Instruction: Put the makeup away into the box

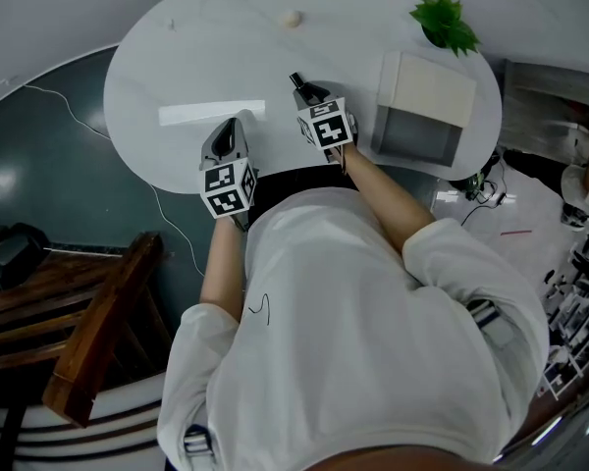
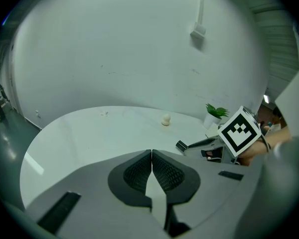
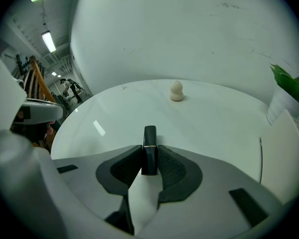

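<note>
Pointing forward lengthwise, lipstick point(image 3: 149, 135) sits clamped in right gripper point(image 3: 149, 149) jaws; left gripper point(image 2: 152, 154) closed.

The round white table point(image 1: 177, 57) bears a cream egg-shaped sponge point(image 3: 176, 90), a green leafy plant point(image 1: 446, 20) in a white pot point(image 3: 281, 108), and a white-and-grey box point(image 1: 427, 106). The grey left gripper point(image 2: 151, 156) and grey right gripper point(image 3: 150, 151) carry black-and-white checked cubes. The black lipstick tube point(image 3: 149, 156) is glossy.

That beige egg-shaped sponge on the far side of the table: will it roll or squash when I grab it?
The makeup sponge stands upright on its wider end, rounded all over, so a nudge would probably tip it and roll it across the smooth table. It looks soft and light; it would likely squash in a grip, not break.
</note>
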The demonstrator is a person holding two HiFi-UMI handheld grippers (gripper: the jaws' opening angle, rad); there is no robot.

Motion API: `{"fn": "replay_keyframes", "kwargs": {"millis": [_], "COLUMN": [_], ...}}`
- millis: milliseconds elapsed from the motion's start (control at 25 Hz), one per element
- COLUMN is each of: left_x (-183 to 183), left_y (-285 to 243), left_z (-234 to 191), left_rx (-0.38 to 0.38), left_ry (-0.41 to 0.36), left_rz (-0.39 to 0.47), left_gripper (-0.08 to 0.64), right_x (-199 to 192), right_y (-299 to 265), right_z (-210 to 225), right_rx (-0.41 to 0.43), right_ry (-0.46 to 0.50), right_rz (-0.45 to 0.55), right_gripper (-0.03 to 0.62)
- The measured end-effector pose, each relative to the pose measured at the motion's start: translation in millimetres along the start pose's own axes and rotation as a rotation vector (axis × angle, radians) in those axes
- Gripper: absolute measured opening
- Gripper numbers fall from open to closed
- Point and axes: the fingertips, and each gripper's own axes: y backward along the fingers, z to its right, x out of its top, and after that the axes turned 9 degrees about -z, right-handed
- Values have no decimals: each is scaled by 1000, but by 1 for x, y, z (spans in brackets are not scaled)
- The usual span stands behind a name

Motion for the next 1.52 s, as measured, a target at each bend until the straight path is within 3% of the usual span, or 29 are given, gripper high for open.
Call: {"fn": "replay_keyframes", "kwargs": {"millis": [240,880,1200,1520], "left_x": [9,34,30,22], "left_y": [-9,-16,-17,-20], "left_z": [14,87,147,222], "left_rx": [-68,-292,-403,-447], "left_ry": [-50,-284,-382,-446], "left_rz": [-1,23,19,4], "left_gripper": [20,20,20,20], "right_x": [2,-7,-29,-67], "right_y": [21,96,150,193], "right_z": [1,12,32,73], "right_rx": [-10,-99,-164,-174], "right_ry": [-50,-224,-294,-361], "right_rz": [63,238,317,363], "right_gripper": [94,94,94,94]}}
